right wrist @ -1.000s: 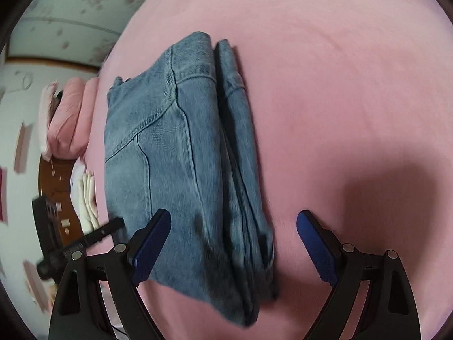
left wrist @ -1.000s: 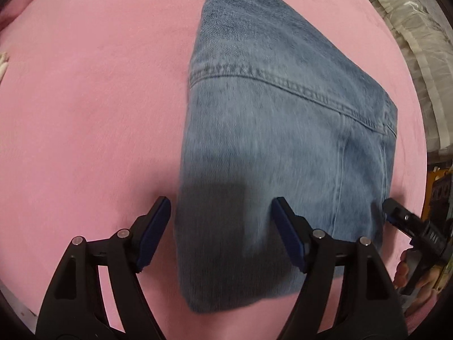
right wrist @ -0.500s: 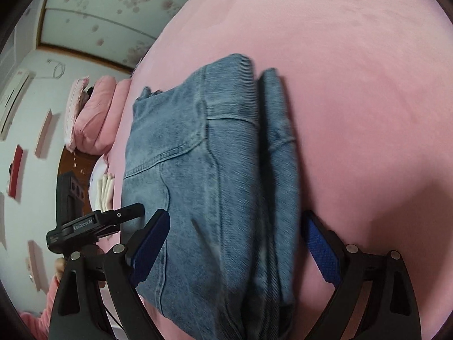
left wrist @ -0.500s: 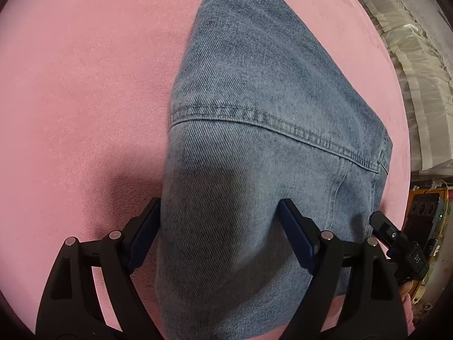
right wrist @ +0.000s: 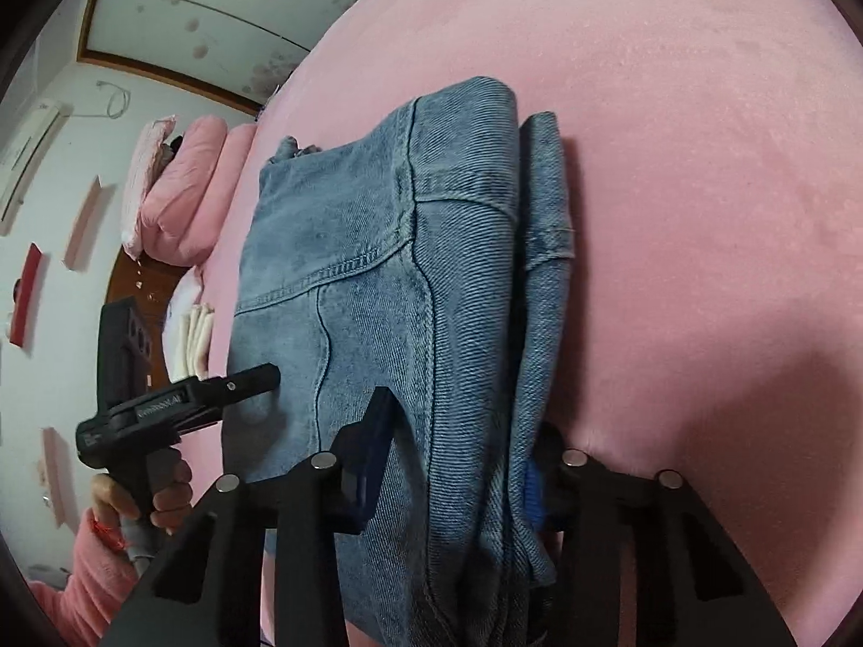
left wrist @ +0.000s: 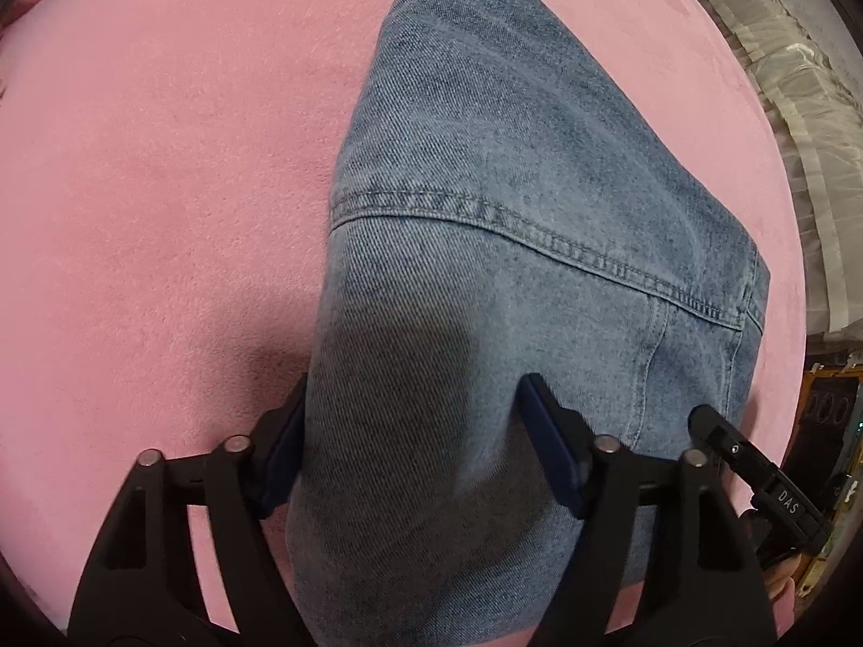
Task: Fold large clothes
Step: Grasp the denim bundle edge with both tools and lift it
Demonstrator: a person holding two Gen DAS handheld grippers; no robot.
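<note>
Folded blue jeans [left wrist: 512, 269] lie on a pink bed [left wrist: 162, 188]; they also show in the right wrist view [right wrist: 377, 280]. My left gripper [left wrist: 420, 447] is open wide, its fingers straddling the near edge of the folded stack, the left pad partly hidden behind the denim. My right gripper [right wrist: 458, 458] has closed in around the other near edge, where the folded layers stack up; its right pad is mostly hidden by the cloth. The left gripper appears in the right wrist view [right wrist: 253, 377], resting at the jeans' edge.
Pink pillows [right wrist: 183, 188] and a wooden headboard [right wrist: 135, 291] lie beyond the bed. White lace curtains or bedding [left wrist: 798, 124] hang past the bed's right edge. The right gripper's tip [left wrist: 755, 469] shows at the lower right of the left wrist view.
Both grippers have moved forward onto the jeans' near edge. The right gripper's fingers have narrowed around the stacked layers. The left fingers now straddle the denim.
</note>
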